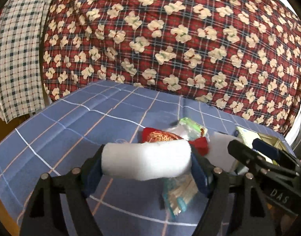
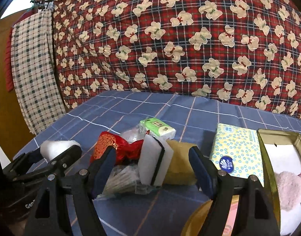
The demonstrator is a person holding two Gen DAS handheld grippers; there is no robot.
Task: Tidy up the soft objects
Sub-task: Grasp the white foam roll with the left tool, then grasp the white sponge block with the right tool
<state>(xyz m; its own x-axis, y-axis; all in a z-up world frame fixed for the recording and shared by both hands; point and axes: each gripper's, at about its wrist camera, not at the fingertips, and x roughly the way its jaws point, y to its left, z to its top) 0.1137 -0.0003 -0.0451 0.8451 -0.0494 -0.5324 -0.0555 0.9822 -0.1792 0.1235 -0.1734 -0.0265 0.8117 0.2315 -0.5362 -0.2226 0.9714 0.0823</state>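
Left tool [image 1: 146,162] angled down, clenched across a white foam roll [image 1: 146,160] above the worktop [image 1: 71,122], right tool [image 2: 152,167] angled down, released, straddling a white sponge [image 2: 155,161], gold tin [image 2: 268,157] right

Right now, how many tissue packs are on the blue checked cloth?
2. A green pocket pack lies at the far side of the pile. A yellow dotted pack lies beside the open tin. Others may be hidden under the pile.
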